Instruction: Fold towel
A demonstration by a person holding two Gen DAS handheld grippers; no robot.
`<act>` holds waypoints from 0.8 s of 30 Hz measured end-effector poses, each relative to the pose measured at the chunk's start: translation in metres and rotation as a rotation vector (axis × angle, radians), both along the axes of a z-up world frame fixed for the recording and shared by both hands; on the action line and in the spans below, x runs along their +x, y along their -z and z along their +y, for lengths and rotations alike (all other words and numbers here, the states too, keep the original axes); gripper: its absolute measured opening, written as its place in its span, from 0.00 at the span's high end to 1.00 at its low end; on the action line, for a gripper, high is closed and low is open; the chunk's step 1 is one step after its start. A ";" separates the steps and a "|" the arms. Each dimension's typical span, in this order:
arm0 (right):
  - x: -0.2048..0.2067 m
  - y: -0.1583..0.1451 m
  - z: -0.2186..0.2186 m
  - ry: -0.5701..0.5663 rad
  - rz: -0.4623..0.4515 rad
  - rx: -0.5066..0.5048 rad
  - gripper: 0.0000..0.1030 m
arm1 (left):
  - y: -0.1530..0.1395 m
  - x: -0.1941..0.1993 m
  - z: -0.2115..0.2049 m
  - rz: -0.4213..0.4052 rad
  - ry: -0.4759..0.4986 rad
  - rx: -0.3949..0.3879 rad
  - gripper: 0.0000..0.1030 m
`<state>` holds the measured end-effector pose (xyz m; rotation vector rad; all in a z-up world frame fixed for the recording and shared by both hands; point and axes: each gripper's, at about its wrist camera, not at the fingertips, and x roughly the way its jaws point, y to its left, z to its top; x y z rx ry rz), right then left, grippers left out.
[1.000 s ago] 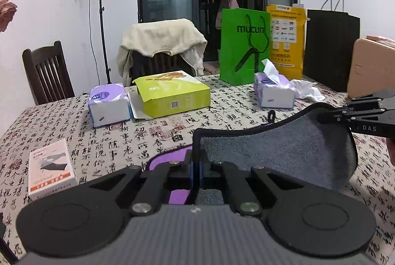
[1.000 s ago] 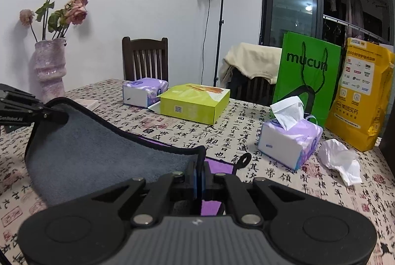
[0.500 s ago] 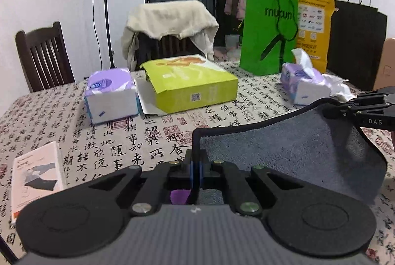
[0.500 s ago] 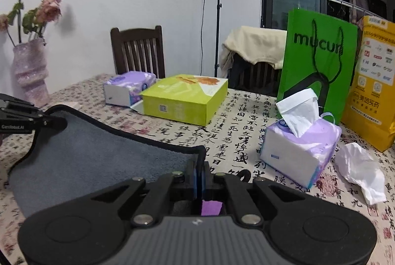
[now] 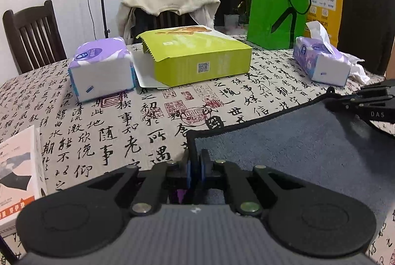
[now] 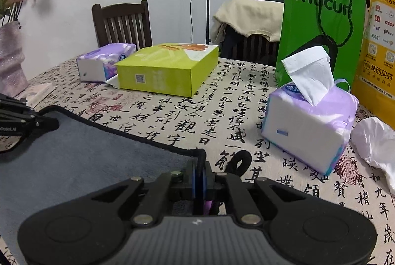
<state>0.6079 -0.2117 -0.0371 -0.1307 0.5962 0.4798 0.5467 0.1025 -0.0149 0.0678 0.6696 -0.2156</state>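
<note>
A grey towel (image 5: pixel 284 139) with a black hem and a purple underside lies stretched between both grippers, low over the calligraphy tablecloth (image 5: pixel 123 121). My left gripper (image 5: pixel 195 166) is shut on the towel's left corner. My right gripper (image 6: pixel 200 173) is shut on the towel's (image 6: pixel 81 156) right corner, beside its black hanging loop (image 6: pixel 237 161). Each gripper shows in the other's view: the right gripper (image 5: pixel 328 102) at the right edge, the left gripper (image 6: pixel 55 123) at the left edge.
Beyond the towel stand a lime-green box (image 5: pixel 197 57), a purple tissue pack (image 5: pixel 101 67), an open tissue pack (image 6: pixel 308 126) with a crumpled tissue (image 6: pixel 375 141), green (image 6: pixel 321 18) and yellow (image 6: pixel 377 42) bags, a small booklet box (image 5: pixel 17 173), a vase (image 6: pixel 9 60) and chairs.
Both grippers have carried the towel's held edge forward and down toward the far side of the table. The purple underside is now almost covered by the grey side.
</note>
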 end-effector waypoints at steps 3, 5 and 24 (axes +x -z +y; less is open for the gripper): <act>0.000 0.000 -0.001 0.007 -0.008 -0.008 0.88 | -0.002 -0.001 0.000 -0.004 -0.011 0.015 0.90; -0.001 -0.003 -0.003 0.017 -0.015 -0.012 0.86 | -0.004 -0.003 0.000 -0.009 -0.023 0.030 0.89; -0.083 -0.062 -0.031 0.013 -0.119 0.007 0.82 | -0.058 -0.101 -0.011 -0.105 -0.062 0.038 0.89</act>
